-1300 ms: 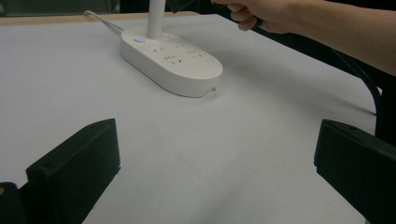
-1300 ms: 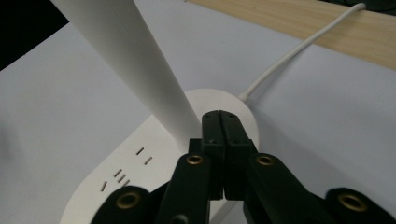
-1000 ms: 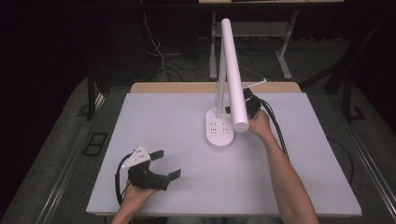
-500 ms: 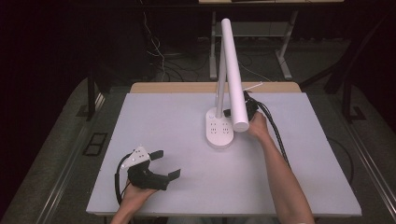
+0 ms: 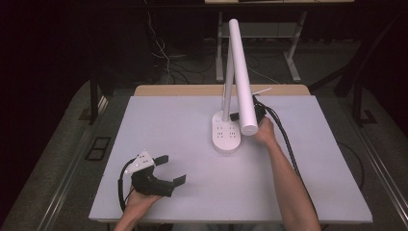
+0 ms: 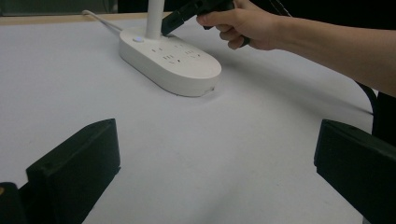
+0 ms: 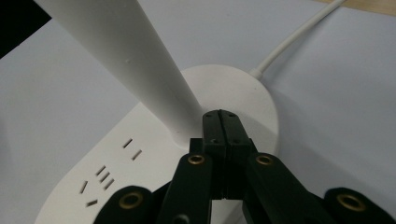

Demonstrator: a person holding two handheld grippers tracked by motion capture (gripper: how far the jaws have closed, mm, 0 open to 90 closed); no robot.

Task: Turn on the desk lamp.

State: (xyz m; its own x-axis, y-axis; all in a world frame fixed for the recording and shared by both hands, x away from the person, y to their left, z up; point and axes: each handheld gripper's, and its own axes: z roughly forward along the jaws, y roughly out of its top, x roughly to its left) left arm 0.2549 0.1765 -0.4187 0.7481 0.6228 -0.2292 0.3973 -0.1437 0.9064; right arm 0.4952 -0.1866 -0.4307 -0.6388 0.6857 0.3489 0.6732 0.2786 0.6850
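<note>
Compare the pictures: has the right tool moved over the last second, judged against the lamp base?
Yes. The right tool has crept left toward the lamp base, its shut tips now beside the stem.

Even overhead light on the pale table (image 5: pixel 159 125), dark surroundings, soft shadows, slightly grainy, blurred close-up foregrounds.

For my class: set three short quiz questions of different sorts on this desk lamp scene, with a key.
1. True or false: the right gripper has its jaws closed at the white plastic desk lamp's oval base.
2. The left gripper is: A) open, holding nothing; B) clamping the lamp's cord.
3. Fill in: the base's top carries power ____.

Key: 1 true; 2 A; 3 sockets.
</note>
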